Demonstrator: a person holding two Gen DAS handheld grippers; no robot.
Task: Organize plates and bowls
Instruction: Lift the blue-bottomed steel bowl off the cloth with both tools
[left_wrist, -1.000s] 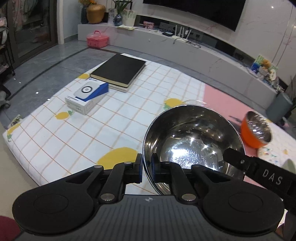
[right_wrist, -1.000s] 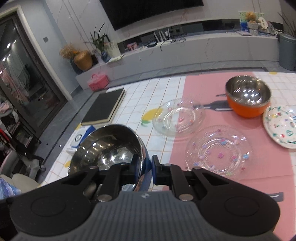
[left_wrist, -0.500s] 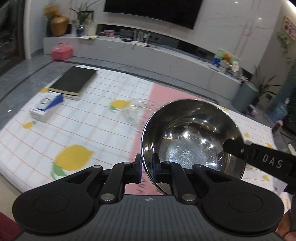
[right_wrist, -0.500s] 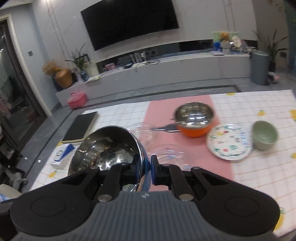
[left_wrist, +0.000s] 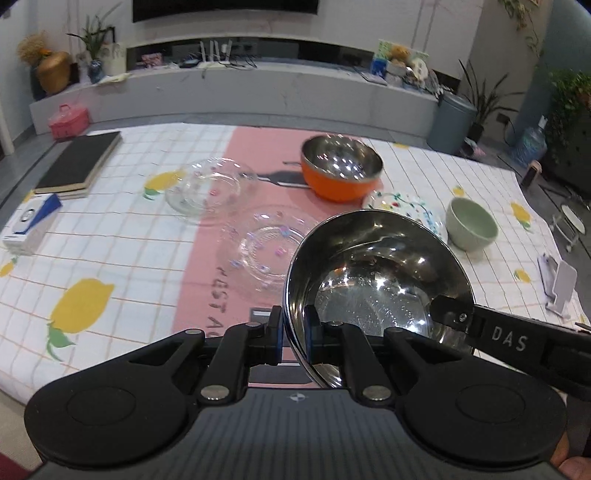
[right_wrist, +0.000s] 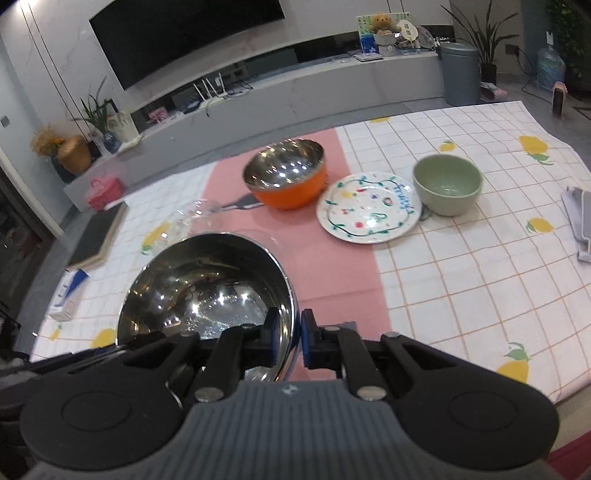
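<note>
Both grippers hold one large steel bowl (left_wrist: 373, 280) in the air above the table's near side. My left gripper (left_wrist: 293, 334) is shut on its left rim. My right gripper (right_wrist: 287, 338) is shut on the right rim of the steel bowl (right_wrist: 207, 288). Beyond it stand an orange bowl with a steel inside (left_wrist: 341, 166), a painted white plate (right_wrist: 369, 206), a green bowl (right_wrist: 447, 184) and two clear glass plates (left_wrist: 210, 188) (left_wrist: 262, 247). The held bowl hides part of the nearer glass plate.
A black book (left_wrist: 79, 162) and a white-and-blue box (left_wrist: 29, 221) lie at the table's left. A white stand (left_wrist: 559, 284) sits at the right edge. A grey bin (left_wrist: 452, 122) and a low TV bench (left_wrist: 229, 96) stand beyond the table.
Both grippers have carried the steel bowl to the right, from over the lemon cloth by the book to over the pink strip. The orange bowl, painted plate and green bowl now lie ahead.
</note>
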